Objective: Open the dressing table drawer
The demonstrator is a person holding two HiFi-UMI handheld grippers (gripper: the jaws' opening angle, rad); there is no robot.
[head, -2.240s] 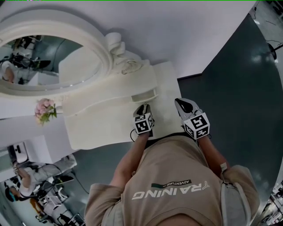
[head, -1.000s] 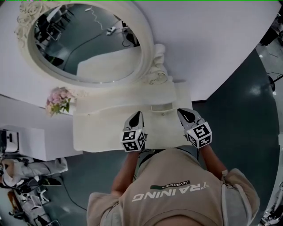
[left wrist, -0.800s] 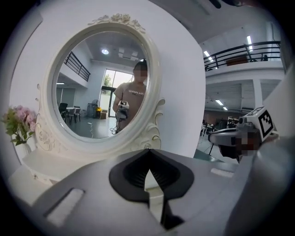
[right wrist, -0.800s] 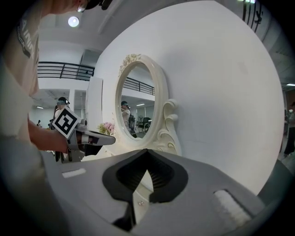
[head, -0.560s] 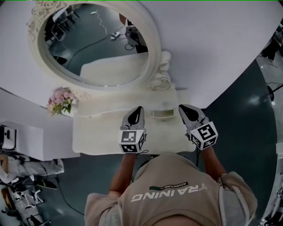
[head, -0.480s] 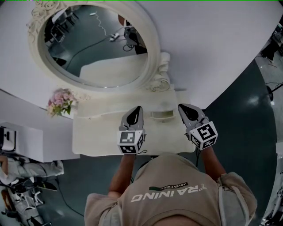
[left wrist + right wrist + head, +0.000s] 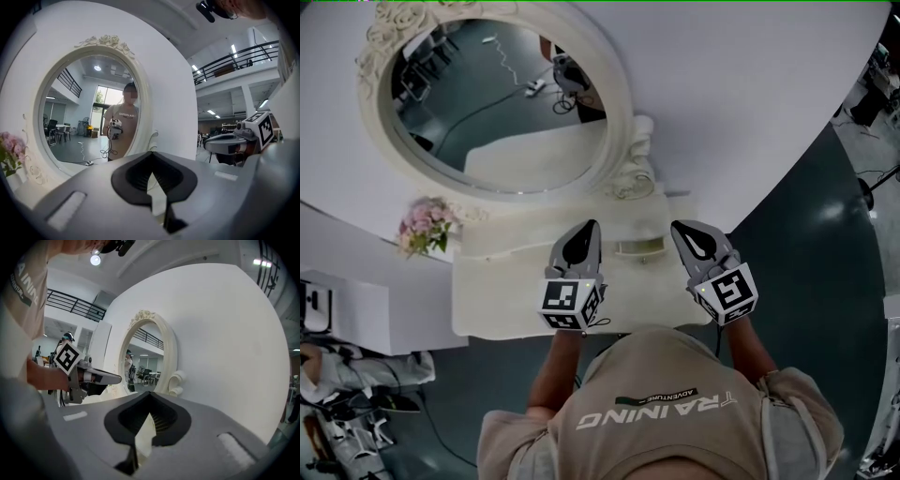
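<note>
With fingers shut together on nothing, the grey left gripper (image 7: 586, 232) and grey right gripper (image 7: 682, 232) are held level at 9 and 3 o'clock of the small cream drawer (image 7: 638, 248), which seems already drawn out on the ornate white desk (image 7: 502, 291), so no grip is needed.

The dressing table (image 7: 499, 291) is cream-white, with a flat top and an oval mirror (image 7: 487, 103) in a carved frame standing at its back. Its small drawer (image 7: 639, 248) sits at the top's back right, below the frame's scroll, and seems pulled out slightly.
</note>
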